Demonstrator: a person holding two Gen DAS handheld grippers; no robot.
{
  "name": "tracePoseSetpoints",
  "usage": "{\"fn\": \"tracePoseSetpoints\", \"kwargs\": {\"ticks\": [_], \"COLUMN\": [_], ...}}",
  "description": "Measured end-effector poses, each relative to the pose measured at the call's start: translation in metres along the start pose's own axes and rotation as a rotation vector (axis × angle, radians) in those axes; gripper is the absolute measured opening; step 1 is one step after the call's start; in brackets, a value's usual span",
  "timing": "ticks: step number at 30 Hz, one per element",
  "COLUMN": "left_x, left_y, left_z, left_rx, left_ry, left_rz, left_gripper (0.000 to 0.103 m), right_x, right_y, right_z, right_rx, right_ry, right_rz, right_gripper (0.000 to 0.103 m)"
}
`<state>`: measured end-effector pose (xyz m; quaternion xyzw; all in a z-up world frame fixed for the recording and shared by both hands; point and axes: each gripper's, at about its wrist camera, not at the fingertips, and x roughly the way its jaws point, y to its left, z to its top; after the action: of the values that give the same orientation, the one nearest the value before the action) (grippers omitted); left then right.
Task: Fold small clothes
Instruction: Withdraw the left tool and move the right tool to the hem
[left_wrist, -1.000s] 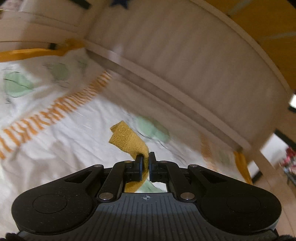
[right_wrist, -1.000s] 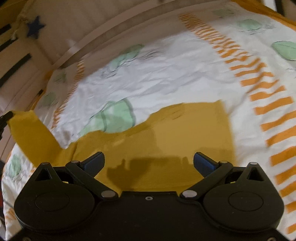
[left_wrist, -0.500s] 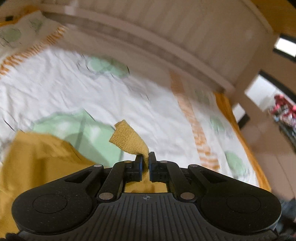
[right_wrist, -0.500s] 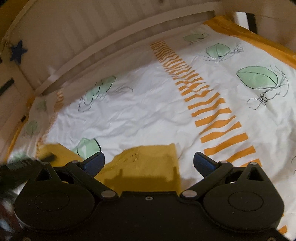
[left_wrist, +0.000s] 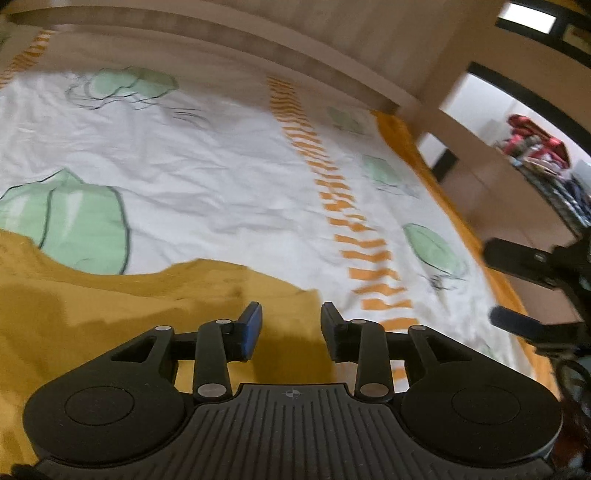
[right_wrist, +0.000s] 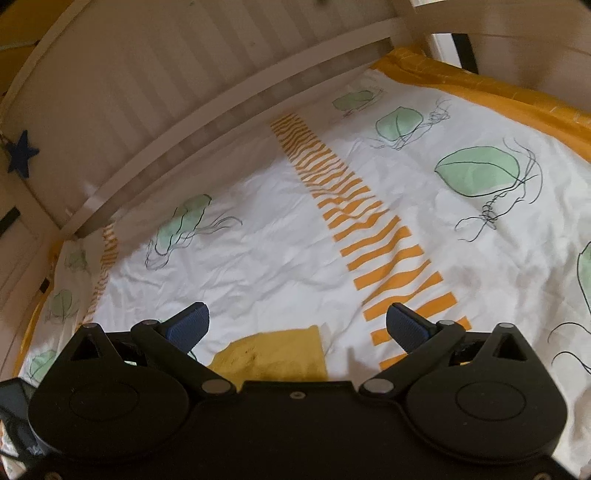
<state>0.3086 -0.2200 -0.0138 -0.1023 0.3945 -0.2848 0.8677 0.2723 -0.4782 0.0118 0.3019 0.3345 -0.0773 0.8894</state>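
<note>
Lying flat on the bed sheet (left_wrist: 207, 177), the mustard-yellow garment (left_wrist: 122, 302) spreads under the left gripper (left_wrist: 291, 328), whose fingers have just been opening and now stand apart with nothing pinched between them, the cloth below. The right gripper (right_wrist: 297, 326) hovers over the garment's far corner (right_wrist: 280, 354), its fingers spread wide and empty. The sheet is white with green jellyfish and orange stripes, ringed by the bed's pale slatted rail (right_wrist: 207, 107).

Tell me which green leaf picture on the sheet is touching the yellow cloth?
The big green leaf at the left of the left wrist view. The yellow cloth covers its bottom edge; the other leaves lie apart from the cloth.
</note>
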Motion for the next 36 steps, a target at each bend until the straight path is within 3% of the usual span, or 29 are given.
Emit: {"fn": "tracePoseSetpoints", "kwargs": {"ticks": [4, 7, 13, 22, 28, 31, 36], "left_x": [-0.02, -0.043, -0.087, -0.121, -0.108, -0.1, -0.088], "left_y": [0.0, 0.015, 0.076, 0.181, 0.227, 0.245, 0.256], "left_z": [-0.001, -0.001, -0.012, -0.019, -0.027, -0.029, -0.033], "left_rx": [0.065, 0.093, 0.15, -0.005, -0.078, -0.091, -0.102], "left_ry": [-0.023, -0.042, -0.056, -0.034, 0.017, 0.069, 0.104], "left_rz": [-0.004, 0.041, 0.24, 0.458, 0.499, 0.483, 0.489], "left_gripper": [0.045, 0.046, 0.046, 0.046, 0.046, 0.046, 0.047], "right_x": [0.002, 0.006, 0.019, 0.051, 0.065, 0.069, 0.079], "right_y": [0.001, 0.003, 0.015, 0.042, 0.049, 0.049, 0.053], "right_z": [-0.001, -0.005, -0.021, -0.064, -0.085, -0.093, -0.106], "right_rx": [-0.008, -0.027, -0.093, -0.233, -0.284, -0.294, -0.336], "right_ry": [0.007, 0.021, 0.055, 0.157, 0.179, 0.181, 0.185], "right_rz": [0.0, 0.002, 0.038, 0.056, 0.056, 0.067, 0.089], "right_gripper": [0.103, 0.103, 0.103, 0.101, 0.096, 0.095, 0.091]}}
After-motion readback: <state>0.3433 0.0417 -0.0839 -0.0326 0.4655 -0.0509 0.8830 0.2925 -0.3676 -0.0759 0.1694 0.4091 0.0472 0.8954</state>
